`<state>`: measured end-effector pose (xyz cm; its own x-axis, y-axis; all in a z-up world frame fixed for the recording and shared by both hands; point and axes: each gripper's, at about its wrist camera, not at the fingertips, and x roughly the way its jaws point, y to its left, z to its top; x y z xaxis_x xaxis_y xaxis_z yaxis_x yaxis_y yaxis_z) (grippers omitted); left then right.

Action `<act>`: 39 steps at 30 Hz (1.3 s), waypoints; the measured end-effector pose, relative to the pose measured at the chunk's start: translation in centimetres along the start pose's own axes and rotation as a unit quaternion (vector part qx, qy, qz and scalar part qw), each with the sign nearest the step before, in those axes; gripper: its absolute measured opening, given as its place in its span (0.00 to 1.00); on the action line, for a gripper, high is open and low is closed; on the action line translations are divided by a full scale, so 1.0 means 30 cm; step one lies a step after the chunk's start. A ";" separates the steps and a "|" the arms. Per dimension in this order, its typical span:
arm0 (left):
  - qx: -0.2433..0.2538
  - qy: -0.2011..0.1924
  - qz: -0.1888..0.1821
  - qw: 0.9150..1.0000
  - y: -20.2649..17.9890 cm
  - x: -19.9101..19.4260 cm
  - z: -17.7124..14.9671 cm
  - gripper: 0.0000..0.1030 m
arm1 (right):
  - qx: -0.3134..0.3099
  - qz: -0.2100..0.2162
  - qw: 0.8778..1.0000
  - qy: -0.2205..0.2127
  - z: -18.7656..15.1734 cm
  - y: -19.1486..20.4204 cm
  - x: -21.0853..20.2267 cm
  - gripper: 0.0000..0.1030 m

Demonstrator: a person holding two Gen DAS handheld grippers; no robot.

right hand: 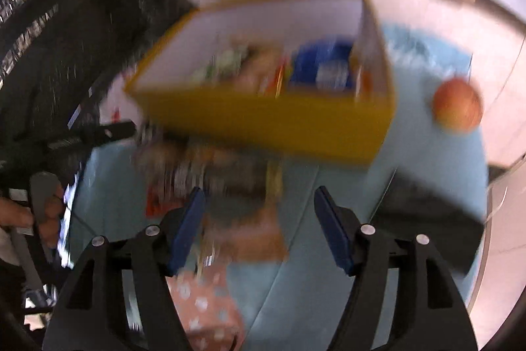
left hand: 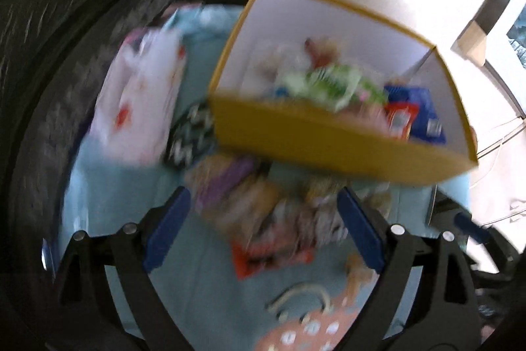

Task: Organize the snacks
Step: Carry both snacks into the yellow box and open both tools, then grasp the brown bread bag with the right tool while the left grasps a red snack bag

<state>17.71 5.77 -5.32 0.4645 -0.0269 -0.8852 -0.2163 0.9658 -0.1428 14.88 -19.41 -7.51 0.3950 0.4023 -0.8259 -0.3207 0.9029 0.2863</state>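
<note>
Both frames are blurred. The left tool [left hand: 263, 226] and right tool [right hand: 259, 229] are held apart, empty, above loose snack packets [left hand: 263, 219]. A yellow box [left hand: 328, 140] is partly filled with snacks.

Black tool [left hand: 263, 229] arms, blue pads [left hand: 166, 227], silver screws [left hand: 397, 229].

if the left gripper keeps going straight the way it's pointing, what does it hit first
Most likely the loose pile of snack packets lying on the light blue surface, just short of the yellow box. The left gripper is open and holds nothing. The blur makes depth uncertain.
</note>
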 end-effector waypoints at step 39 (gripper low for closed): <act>0.003 0.103 -0.006 0.995 0.040 0.144 -0.269 0.90 | 0.027 0.012 0.997 0.076 -0.152 -0.054 0.031 0.53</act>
<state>12.53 4.73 -12.91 0.2811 -0.0900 -0.9555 -0.2059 0.9668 -0.1516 11.83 -21.19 -10.97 0.2514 0.4000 -0.8814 -0.2793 0.9019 0.3296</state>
